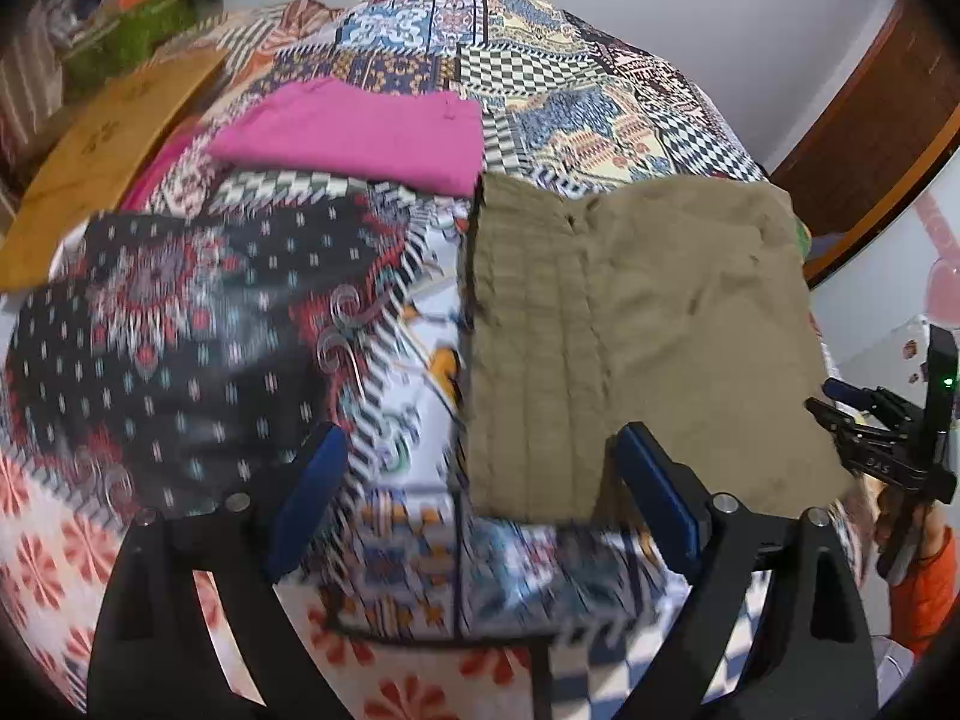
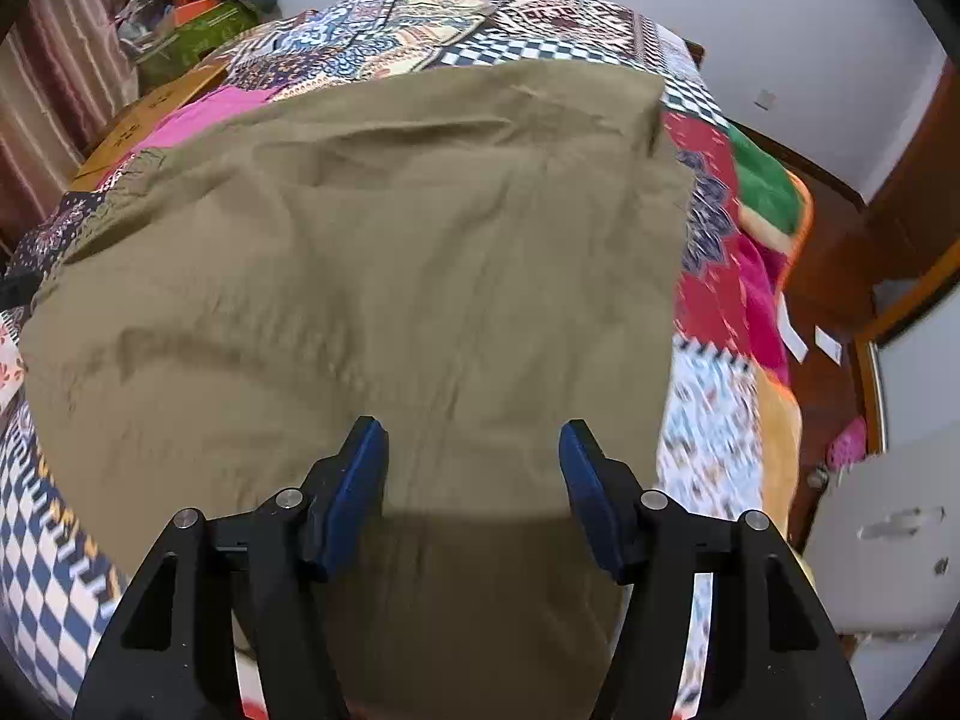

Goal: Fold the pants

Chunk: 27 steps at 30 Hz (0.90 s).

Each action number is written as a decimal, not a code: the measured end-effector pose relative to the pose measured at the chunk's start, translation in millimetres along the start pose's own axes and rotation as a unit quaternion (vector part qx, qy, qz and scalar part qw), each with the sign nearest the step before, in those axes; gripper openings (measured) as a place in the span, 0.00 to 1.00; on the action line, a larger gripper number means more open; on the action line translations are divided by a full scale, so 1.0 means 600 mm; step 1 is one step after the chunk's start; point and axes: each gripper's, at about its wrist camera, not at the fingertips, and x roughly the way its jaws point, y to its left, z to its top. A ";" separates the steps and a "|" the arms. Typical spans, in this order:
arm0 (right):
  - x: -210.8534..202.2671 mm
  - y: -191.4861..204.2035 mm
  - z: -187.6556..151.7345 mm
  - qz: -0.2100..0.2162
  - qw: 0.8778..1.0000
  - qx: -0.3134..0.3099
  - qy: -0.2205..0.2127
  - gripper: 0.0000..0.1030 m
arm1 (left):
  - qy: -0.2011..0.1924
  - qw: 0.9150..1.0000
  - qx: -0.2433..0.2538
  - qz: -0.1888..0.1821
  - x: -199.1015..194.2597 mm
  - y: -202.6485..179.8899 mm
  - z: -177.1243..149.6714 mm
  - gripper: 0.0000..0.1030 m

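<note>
Landmark: the olive-khaki pants (image 1: pixel 636 330), lying folded into a rough rectangle on the patchwork bedspread (image 1: pixel 540 78). To their left, the left gripper (image 1: pixel 480 492) hovers with jaws spread wide, holding nothing. Above them, the right gripper (image 2: pixel 471 480) is equally wide and empty. The fabric looks soft, light and limp; grip at a corner or the layered edge.

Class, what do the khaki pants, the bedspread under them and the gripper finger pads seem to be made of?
Khaki pants: matte woven cloth, probably cotton; soft creases, stitched seams. Bedspread: printed woven fabric, likely cotton; flat patchwork pattern, no sheen. Finger pads: blue, matte, perhaps rubber or plastic; the pictures leave it open.
</note>
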 end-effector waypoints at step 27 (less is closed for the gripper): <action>-0.009 0.066 0.002 0.009 1.000 -0.024 -0.018 0.61 | 0.058 0.977 -0.151 -0.143 0.088 -0.033 0.022 0.93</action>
